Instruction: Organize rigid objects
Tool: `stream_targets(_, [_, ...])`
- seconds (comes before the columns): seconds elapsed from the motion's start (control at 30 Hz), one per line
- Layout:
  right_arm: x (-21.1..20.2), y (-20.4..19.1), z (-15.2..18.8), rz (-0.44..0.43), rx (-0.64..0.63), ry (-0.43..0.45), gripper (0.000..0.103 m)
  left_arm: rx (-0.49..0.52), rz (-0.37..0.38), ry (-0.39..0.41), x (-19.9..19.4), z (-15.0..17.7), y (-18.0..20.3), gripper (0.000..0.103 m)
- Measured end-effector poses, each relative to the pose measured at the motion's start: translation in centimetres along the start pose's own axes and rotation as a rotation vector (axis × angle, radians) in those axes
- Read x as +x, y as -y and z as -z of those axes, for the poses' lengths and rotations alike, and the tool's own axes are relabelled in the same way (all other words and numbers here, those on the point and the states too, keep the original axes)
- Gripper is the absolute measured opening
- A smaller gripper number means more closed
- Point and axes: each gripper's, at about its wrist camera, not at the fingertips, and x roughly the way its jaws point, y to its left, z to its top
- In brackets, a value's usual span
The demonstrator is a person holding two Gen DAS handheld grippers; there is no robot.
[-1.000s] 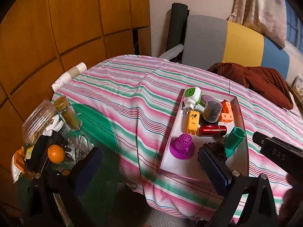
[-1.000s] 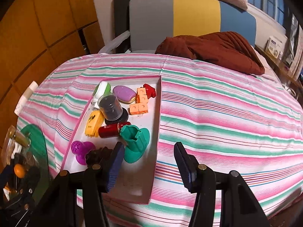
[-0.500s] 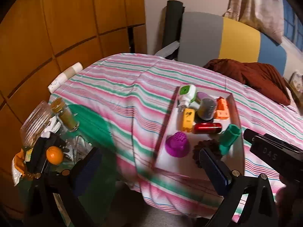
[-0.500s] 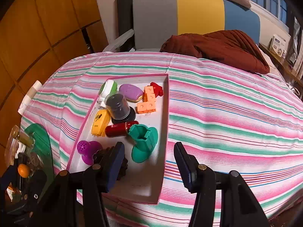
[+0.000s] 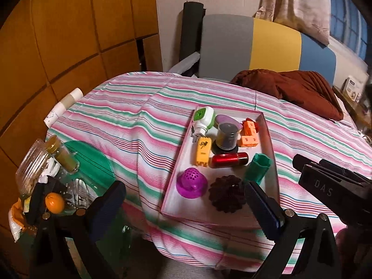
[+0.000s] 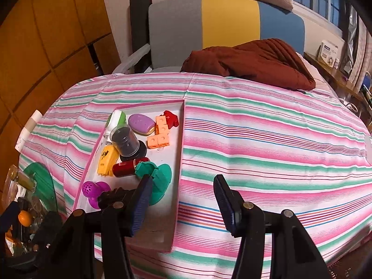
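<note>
Right wrist view: I hold right gripper (image 6: 180, 205) jaws apart, empty, above near rim of tray (image 6: 179, 153) on bed. Rigid objects crowd tray from 9 to 12 o'clock. Left gripper (image 5: 183, 204) also gaping, empty, ready to pick.

"DAS" on right hand-held gripper (image 5: 330, 187)

Left gripper (image 5: 186, 205) jaws wide apart, empty — right gripper (image 6: 182, 201) likewise, both angled downward
</note>
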Motion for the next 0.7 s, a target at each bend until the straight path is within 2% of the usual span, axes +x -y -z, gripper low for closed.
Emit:
stream_targets(0.43, [0.2,0.2,0.1,0.024,-0.002,-0.008,0.055,-0.028,0.04,-0.046,1.1,0.2,0.0,0.103])
stream_targets(0.7, [0.8,0.0,0.2,0.019,-0.012,-0.032,0.055,-0.037,0.013,-0.06,2.2,0.5,-0.1,0.103])
